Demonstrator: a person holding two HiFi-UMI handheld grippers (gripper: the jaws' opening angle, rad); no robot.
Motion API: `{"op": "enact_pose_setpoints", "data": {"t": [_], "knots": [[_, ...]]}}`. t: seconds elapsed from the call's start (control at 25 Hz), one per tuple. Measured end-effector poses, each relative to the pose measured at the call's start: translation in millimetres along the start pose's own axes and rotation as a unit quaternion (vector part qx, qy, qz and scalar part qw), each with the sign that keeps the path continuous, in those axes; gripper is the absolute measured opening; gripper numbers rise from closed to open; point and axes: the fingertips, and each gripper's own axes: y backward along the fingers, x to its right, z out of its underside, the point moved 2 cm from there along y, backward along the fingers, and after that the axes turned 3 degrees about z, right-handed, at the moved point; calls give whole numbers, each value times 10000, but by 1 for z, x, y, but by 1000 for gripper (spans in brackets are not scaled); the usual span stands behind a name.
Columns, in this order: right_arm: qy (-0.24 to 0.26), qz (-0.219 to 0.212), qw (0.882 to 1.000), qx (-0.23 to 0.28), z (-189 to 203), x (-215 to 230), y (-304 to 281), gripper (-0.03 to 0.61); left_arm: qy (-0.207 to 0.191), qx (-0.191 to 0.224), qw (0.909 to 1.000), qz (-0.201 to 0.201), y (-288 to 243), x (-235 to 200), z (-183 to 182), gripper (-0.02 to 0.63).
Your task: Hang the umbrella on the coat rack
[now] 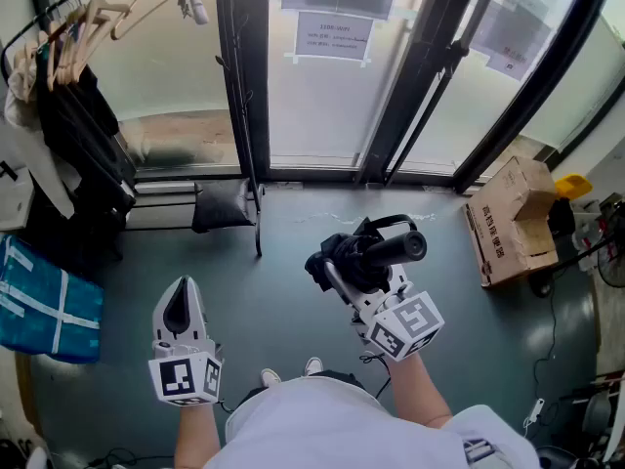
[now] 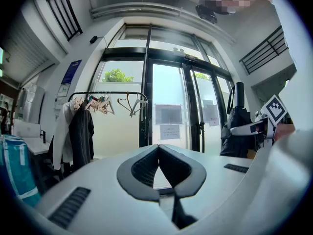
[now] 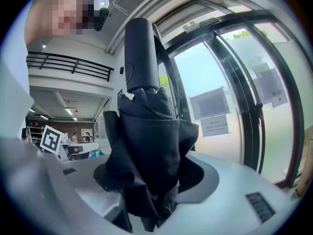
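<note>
Right gripper is clamped on the folded black umbrella, just right of frame centre, with the chunky handle end poking out to the right. Left gripper at lower left has its jaws pressed together, nothing in them. The coat rack, with wooden hangers and dark coats, sits in the upper left, well apart from the umbrella.

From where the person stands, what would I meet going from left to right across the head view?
blue bag → left tool → umbrella → cardboard box
</note>
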Motion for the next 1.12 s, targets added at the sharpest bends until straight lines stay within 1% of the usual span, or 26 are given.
{"op": "enact_pose_setpoints", "data": {"t": [0.2,0.44,0.6,0.76,0.88,1.12], "knots": [[6,-97,9999,-34,2,2,3,256,-29,-19,10000,-23,3,6,0,20],[41,-358,9991,-211,13,14,10,258,-27,-48,9998,-198,1,25,2,20],[-67,-551,9982,-226,22,26,16,257,-63,-161,9994,-312,2,38,11,20],[-189,-567,9975,-373,35,36,13,257,54,-327,9988,-353,-3,40,27,20],[-290,-498,9973,-465,40,44,5,257,90,-314,9990,-304,-19,36,30,20],[-189,-388,9979,-482,40,57,-38,256,136,-241,9996,-56,-74,14,36,20]]}}
